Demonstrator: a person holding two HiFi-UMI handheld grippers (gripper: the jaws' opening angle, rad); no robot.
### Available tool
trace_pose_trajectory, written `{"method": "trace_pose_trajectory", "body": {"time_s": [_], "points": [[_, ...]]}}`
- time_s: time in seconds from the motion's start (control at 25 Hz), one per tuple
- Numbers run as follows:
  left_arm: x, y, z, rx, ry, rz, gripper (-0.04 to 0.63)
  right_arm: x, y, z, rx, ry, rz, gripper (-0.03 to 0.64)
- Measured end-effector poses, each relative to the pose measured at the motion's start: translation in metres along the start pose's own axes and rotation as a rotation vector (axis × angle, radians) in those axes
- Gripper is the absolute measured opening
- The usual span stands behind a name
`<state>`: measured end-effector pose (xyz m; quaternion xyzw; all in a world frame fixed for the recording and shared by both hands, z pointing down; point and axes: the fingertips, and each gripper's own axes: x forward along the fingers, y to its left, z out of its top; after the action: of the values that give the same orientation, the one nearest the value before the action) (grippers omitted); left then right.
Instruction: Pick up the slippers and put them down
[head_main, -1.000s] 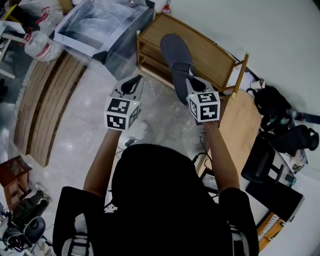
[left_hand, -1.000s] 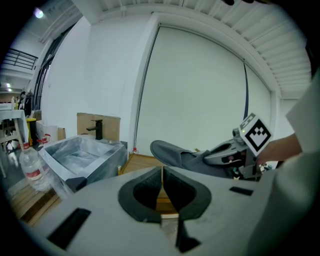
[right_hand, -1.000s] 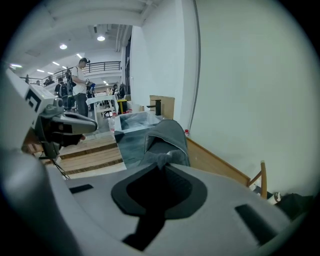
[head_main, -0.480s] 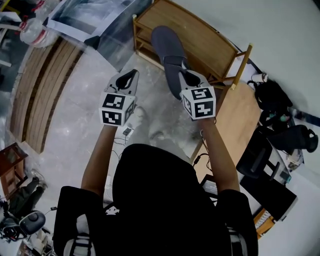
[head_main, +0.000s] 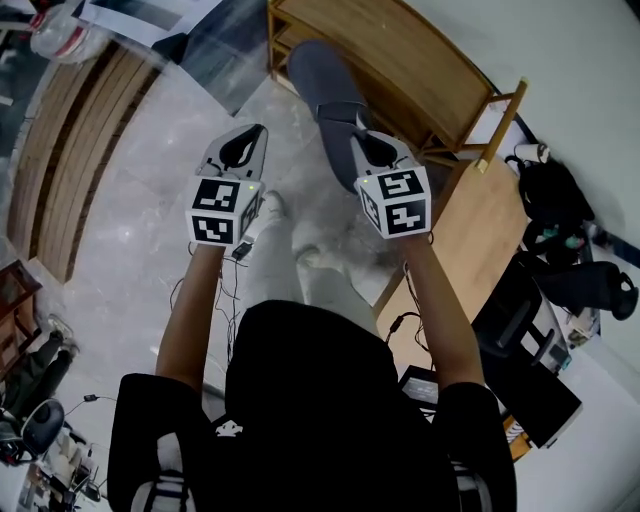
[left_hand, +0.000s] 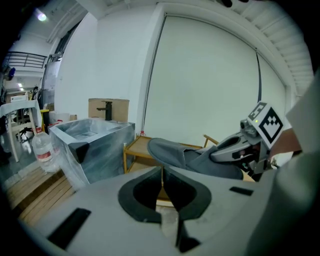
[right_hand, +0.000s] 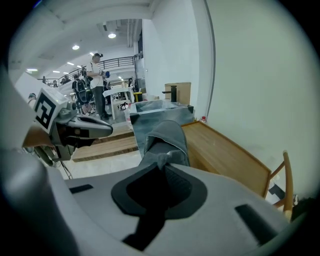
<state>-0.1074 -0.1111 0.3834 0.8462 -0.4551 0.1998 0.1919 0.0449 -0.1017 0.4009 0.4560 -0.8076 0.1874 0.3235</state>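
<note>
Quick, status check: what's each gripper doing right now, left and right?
Left gripper: closed, nothing between its jaws.
Right gripper: closed on the grey slipper.

floor (head_main: 130, 230) | standing on it: wooden rack (head_main: 405, 62), plank stack (head_main: 60, 150), plastic-wrapped crate (head_main: 228, 42)

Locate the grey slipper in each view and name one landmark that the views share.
Head view: grey slipper at top centre, in the right tool, overlapping the wooden rack.
Left gripper view: slipper right of centre, rack behind its toe.
Right gripper view: slipper at centre, rack to its right.
Shared landmark: the wooden rack.
</note>
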Motion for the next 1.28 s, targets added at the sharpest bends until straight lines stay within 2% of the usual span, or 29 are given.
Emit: {"method": "trace_pose_trajectory", "body": {"time_s": [0.44,0.68,1.28], "points": [[0.059,0.023,-0.103,-0.003,0.037,0.028,0.012,0.077,-0.002,-0.086,0.027,0.004,0.033,0.021],[0.088,0.047,-0.148,-0.053,0.037,0.067,0.012,0.125,-0.008,-0.125,0.038,0.004,0.036,0.021],[0.148,0.082,-0.281,-0.064,0.064,0.07,0.012,0.239,0.008,-0.223,0.028,0.008,0.057,0.021]]}}
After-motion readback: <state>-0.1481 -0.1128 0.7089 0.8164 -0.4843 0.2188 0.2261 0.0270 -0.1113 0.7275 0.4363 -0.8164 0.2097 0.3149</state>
